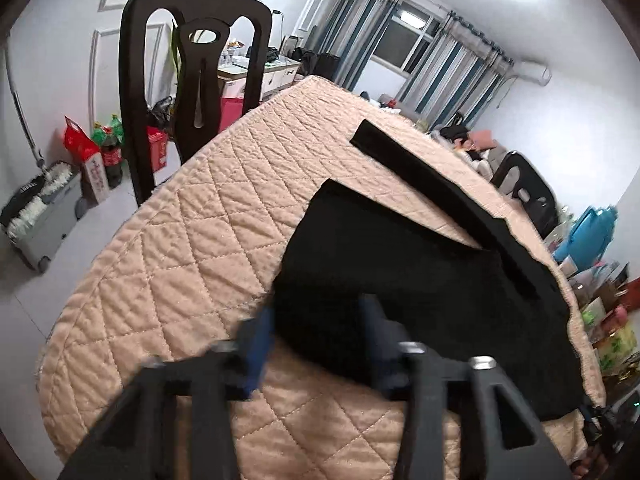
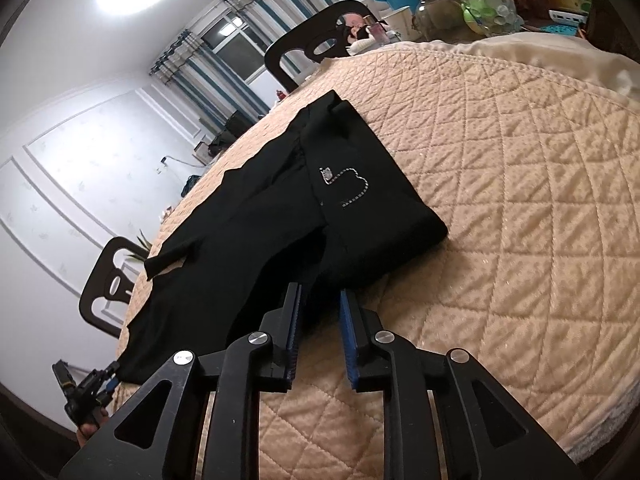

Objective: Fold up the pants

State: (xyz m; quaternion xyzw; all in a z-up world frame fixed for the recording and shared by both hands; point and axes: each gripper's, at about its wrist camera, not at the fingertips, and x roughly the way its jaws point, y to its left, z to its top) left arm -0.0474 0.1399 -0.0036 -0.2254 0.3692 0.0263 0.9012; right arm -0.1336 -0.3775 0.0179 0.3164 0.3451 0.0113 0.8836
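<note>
Black pants [image 2: 280, 216] lie flat on the quilted counter [image 2: 520, 208], legs trailing twd the left tool [image 1: 316, 344]. Both tools, incl. the right tool [image 2: 320, 320], gape w/ cloth edge between, nothing pinched. Best: pinch both layers together, lift evenly.

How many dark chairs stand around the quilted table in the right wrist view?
2. One chair stands at the table's far edge, near the window; another chair stands at the left edge, beyond the black pants. Others may be hidden.

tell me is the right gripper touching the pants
Cannot tell. In the right wrist view the right gripper stands open at the pants edge; no gap or contact shows plainly.
</note>
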